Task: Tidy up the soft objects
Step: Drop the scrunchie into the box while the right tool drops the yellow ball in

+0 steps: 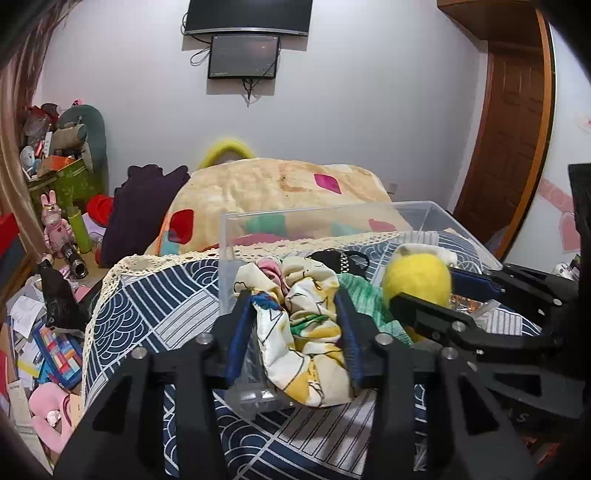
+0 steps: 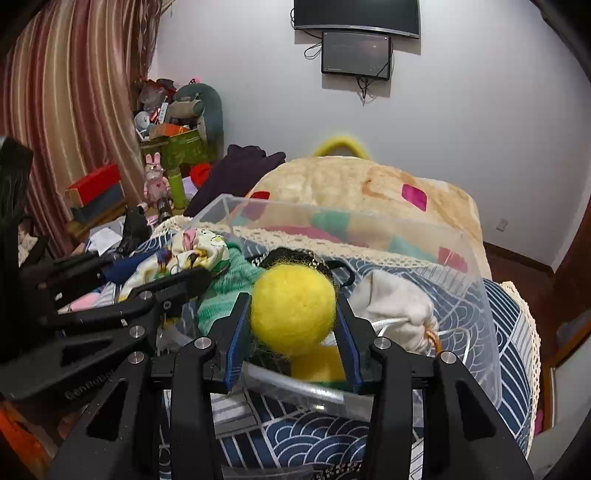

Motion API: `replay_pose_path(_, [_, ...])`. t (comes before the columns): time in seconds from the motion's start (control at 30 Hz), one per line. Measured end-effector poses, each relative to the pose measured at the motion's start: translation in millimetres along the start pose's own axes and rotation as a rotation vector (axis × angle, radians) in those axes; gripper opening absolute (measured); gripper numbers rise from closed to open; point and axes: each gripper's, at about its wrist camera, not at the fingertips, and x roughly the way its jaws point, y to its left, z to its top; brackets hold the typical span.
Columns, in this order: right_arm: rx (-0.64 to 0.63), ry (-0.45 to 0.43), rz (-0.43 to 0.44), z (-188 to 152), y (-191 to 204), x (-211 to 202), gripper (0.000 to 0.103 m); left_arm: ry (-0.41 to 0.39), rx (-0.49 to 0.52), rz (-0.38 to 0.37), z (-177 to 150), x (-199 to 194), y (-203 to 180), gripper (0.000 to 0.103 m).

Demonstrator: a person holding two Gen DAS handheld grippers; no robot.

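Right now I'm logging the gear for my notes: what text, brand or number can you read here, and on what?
"GenRobo...": raised on the black frame of the left gripper; the ending is unclear.
Small monitor, corner label: too blurred to read.
TV, bezel mark: too small to read.
Printed cloth and yellow ball: no legible words.

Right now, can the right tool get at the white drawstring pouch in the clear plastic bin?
Probably not yet: the right tool is shut on the fuzzy yellow felt ball. The white drawstring pouch lies uncovered just right of it inside the clear plastic bin, so release first.
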Motion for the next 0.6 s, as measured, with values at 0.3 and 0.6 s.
replay_pose_path(0.3, [-0.007, -0.026, -0.004, -1, -7, -17, 0.063, -0.015, -0.014, -0.033, -2, -17, 2, 0.059])
replay_pose_path(0.6, [-0.002, -0.092, -0.019, -1, -11, -53, 0.071, -0.085, 0.040, 0.015, -2, -52, -14, 0.093])
